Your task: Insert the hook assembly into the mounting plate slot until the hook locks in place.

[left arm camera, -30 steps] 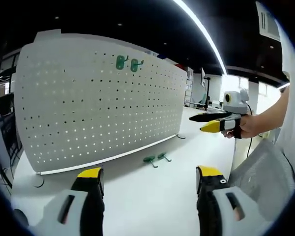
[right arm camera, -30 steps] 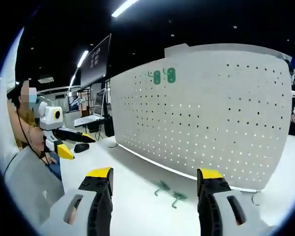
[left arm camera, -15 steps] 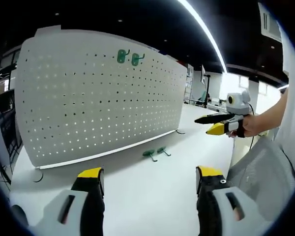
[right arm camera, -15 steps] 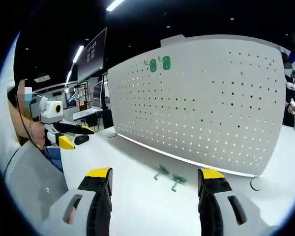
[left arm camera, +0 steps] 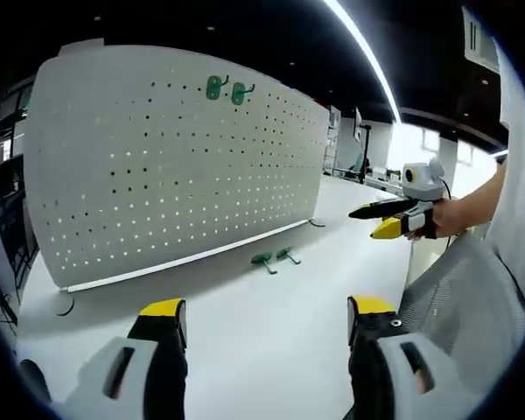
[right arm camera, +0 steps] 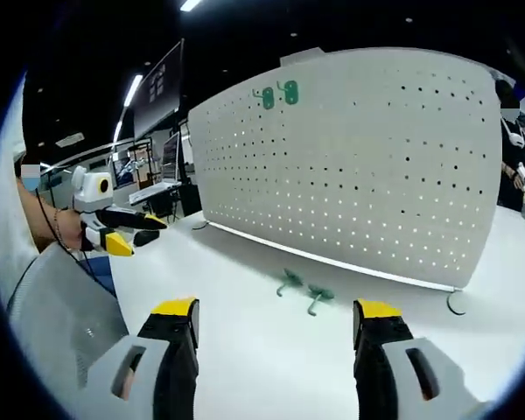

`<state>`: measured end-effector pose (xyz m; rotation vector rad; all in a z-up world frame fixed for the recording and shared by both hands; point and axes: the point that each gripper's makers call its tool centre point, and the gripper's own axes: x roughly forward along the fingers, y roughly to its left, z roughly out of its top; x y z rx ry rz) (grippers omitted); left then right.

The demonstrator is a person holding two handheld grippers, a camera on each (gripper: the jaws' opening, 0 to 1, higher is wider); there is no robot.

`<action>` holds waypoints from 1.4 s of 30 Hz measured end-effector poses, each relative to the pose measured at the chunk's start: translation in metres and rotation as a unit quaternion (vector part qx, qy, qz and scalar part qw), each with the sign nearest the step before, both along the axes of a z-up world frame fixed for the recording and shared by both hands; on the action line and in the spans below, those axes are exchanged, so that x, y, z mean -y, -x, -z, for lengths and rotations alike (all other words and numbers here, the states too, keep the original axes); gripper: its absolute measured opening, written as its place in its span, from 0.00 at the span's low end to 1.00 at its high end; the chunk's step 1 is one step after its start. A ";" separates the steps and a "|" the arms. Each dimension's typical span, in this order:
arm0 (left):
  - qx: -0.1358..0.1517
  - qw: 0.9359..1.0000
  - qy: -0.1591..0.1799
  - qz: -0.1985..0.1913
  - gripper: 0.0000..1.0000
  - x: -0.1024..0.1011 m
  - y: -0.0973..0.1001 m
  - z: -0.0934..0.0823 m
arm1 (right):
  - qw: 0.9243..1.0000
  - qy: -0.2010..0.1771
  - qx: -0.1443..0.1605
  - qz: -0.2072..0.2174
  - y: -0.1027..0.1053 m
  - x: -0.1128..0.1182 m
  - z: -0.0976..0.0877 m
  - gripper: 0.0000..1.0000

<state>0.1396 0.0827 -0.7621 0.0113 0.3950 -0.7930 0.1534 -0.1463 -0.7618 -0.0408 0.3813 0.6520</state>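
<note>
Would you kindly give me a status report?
Left gripper and right gripper open, empty. Two green hooks loose on table; two more hang on pegboard. Path unobstructed.

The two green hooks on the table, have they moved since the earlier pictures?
No. The hooks lie in the same spot before the pegboard's bottom rail; the small shift in the picture comes from the moving camera.

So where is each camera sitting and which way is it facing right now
Left gripper view: rides the open left gripper, facing the pegboard; the right gripper enters from the right.
Right gripper view: rides the open right gripper, facing the pegboard; the left gripper enters from the left.
Shared: pegboard, two mounted green hooks, two loose hooks on the white table.
</note>
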 end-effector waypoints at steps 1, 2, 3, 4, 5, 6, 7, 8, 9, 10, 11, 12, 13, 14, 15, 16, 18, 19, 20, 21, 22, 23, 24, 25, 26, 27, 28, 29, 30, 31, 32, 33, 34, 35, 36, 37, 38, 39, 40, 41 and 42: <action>-0.001 1.000 0.000 0.000 0.77 0.000 0.000 0.001 | 1.000 0.001 -0.001 0.001 0.001 0.001 0.001 0.69; -0.002 1.000 0.000 0.001 0.77 0.000 0.001 0.002 | 1.000 0.001 -0.002 0.002 0.001 0.001 0.001 0.69; -0.004 1.000 -0.001 0.001 0.77 0.000 0.001 0.002 | 1.000 0.001 -0.003 0.002 0.002 0.002 0.001 0.69; -0.005 1.000 -0.002 0.002 0.77 0.000 0.001 0.003 | 1.000 0.002 -0.004 0.003 0.002 0.002 0.002 0.69; -0.005 1.000 -0.002 0.003 0.77 0.000 0.001 0.003 | 1.000 0.001 -0.004 0.004 0.002 0.002 0.001 0.69; -0.005 1.000 -0.002 0.004 0.77 0.001 0.001 0.003 | 1.000 0.001 -0.004 0.004 0.002 0.002 0.001 0.69; -0.005 1.000 -0.002 0.006 0.77 0.002 0.001 0.002 | 1.000 0.001 -0.004 0.004 0.002 0.002 0.001 0.69; -0.005 1.000 -0.003 0.008 0.77 0.003 0.000 0.002 | 1.000 0.002 -0.004 0.003 0.002 0.001 0.001 0.69; -0.005 1.000 -0.005 0.011 0.77 0.005 -0.002 0.002 | 1.000 0.003 -0.004 0.002 0.002 0.001 0.001 0.69; -0.005 1.000 -0.006 0.013 0.77 0.006 -0.003 0.001 | 1.000 0.003 -0.004 0.002 0.002 0.001 0.001 0.69; -0.003 1.000 -0.007 0.017 0.77 0.008 -0.005 0.001 | 1.000 0.003 -0.004 0.002 0.002 0.001 0.001 0.69; -0.003 1.000 -0.008 0.019 0.77 0.009 -0.006 0.000 | 1.000 0.003 -0.004 0.002 0.002 0.001 0.001 0.69; -0.004 1.000 -0.008 0.024 0.77 0.012 -0.007 -0.001 | 1.000 0.002 -0.004 0.003 0.002 0.001 0.000 0.69; -0.005 1.000 -0.008 0.026 0.77 0.013 -0.008 0.000 | 1.000 0.002 -0.004 0.003 0.001 0.001 0.001 0.69; -0.007 0.999 -0.011 0.032 0.77 0.015 -0.009 0.001 | 1.000 0.003 -0.003 0.003 0.001 0.002 0.000 0.69; -0.007 0.999 -0.014 0.036 0.77 0.016 -0.009 0.002 | 1.000 0.003 -0.002 0.003 0.001 0.001 0.000 0.69; -0.010 0.999 -0.020 0.047 0.77 0.020 -0.011 0.004 | 1.000 0.002 -0.001 0.003 0.001 0.001 -0.002 0.69; -0.010 0.998 -0.025 0.054 0.77 0.022 -0.012 0.006 | 1.000 0.002 0.000 0.003 0.001 0.001 -0.003 0.69; -0.009 0.998 -0.030 0.059 0.77 0.024 -0.012 0.007 | 1.000 0.002 0.001 0.003 0.000 0.001 -0.003 0.69; -0.010 0.997 -0.033 0.065 0.77 0.026 -0.013 0.008 | 1.000 0.003 0.001 0.003 0.000 0.001 -0.004 0.69; -0.015 0.996 -0.036 0.075 0.78 0.029 -0.013 0.010 | 1.000 0.003 0.001 0.003 0.000 0.001 -0.004 0.69; -0.014 0.996 -0.036 0.082 0.78 0.032 -0.014 0.010 | 1.000 0.002 0.001 0.002 0.001 0.001 -0.004 0.69; -0.011 0.995 -0.043 0.093 0.78 0.036 -0.014 0.010 | 1.000 0.002 0.001 0.001 0.001 0.001 -0.004 0.69; -0.009 0.994 -0.049 0.100 0.78 0.038 -0.014 0.010 | 1.000 0.003 0.002 0.001 0.001 0.001 -0.004 0.69; -0.009 0.992 -0.058 0.110 0.77 0.041 -0.015 0.012 | 1.000 0.004 0.002 0.000 0.001 0.001 -0.004 0.69; -0.008 0.991 -0.062 0.114 0.77 0.043 -0.017 0.013 | 1.000 0.004 0.001 0.000 0.001 0.002 -0.003 0.69; -0.009 0.990 -0.066 0.123 0.77 0.046 -0.018 0.014 | 1.000 0.003 0.001 0.001 0.001 0.003 -0.004 0.69; -0.009 0.989 -0.068 0.128 0.77 0.048 -0.019 0.015 | 1.000 0.002 0.001 0.002 0.002 0.003 -0.004 0.69; -0.010 0.988 -0.071 0.134 0.77 0.051 -0.021 0.016 | 1.000 0.002 0.000 0.002 0.002 0.004 -0.004 0.69; -0.009 0.988 -0.073 0.138 0.77 0.052 -0.023 0.016 | 1.000 0.003 0.000 0.002 0.002 0.005 -0.004 0.69; -0.010 0.987 -0.075 0.142 0.77 0.054 -0.024 0.017 | 1.000 0.003 0.000 0.002 0.003 0.005 -0.004 0.69; -0.012 0.986 -0.077 0.147 0.77 0.056 -0.025 0.019 | 1.000 0.003 0.000 0.002 0.003 0.005 -0.004 0.69; -0.012 0.985 -0.082 0.153 0.77 0.058 -0.026 0.020 | 1.000 0.003 0.000 0.001 0.003 0.006 -0.004 0.70; -0.012 0.983 -0.087 0.160 0.77 0.059 -0.027 0.022 | 1.000 0.004 0.000 0.001 0.003 0.006 -0.004 0.70; -0.011 0.982 -0.095 0.164 0.77 0.060 -0.029 0.024 | 1.000 0.005 0.000 0.000 0.004 0.006 -0.004 0.70; -0.014 0.981 -0.097 0.165 0.77 0.061 -0.031 0.025 | 1.000 0.004 0.000 0.000 0.004 0.006 -0.004 0.70; -0.019 0.981 -0.100 0.166 0.77 0.062 -0.033 0.027 | 1.000 0.004 0.000 -0.001 0.004 0.006 -0.005 0.70; -0.019 0.981 -0.099 0.168 0.77 0.062 -0.035 0.028 | 1.000 0.004 0.001 -0.003 0.005 0.006 -0.005 0.70; -0.021 0.980 -0.099 0.170 0.78 0.063 -0.036 0.028 | 1.000 0.006 0.001 -0.003 0.005 0.006 -0.005 0.70; -0.023 0.980 -0.102 0.172 0.78 0.064 -0.036 0.029 | 1.000 0.006 0.000 -0.004 0.005 0.006 -0.005 0.70; -0.024 0.978 -0.106 0.176 0.78 0.066 -0.037 0.030 | 1.000 0.006 0.001 -0.005 0.006 0.006 -0.005 0.70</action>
